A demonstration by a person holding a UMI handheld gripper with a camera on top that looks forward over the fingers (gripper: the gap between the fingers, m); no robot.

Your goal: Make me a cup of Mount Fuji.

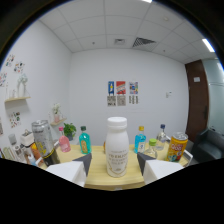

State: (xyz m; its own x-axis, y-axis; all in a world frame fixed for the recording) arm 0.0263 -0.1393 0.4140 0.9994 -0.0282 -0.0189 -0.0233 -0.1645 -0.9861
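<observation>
The tool [114, 159] stands open around a white bottle [116, 146] resting upright on the surface [100, 177], gaps either side.

Single gripper cam, low near table [100, 181] level, facing fwd at close bottles and far wall [150, 75].

Bottle [116, 146] between fingers [83, 161] — on table [100, 177]

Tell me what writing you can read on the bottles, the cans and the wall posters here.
White bottle, standing between the open gripper fingers: grey lettering on its front, too blurred to read.
Yellow can: printed label, unreadable.
Silver can: markings too blurred.
Blue bottles: no legible text.
Wall posters: coloured prints, text too small.
Nothing here can be quoted with confidence.
</observation>
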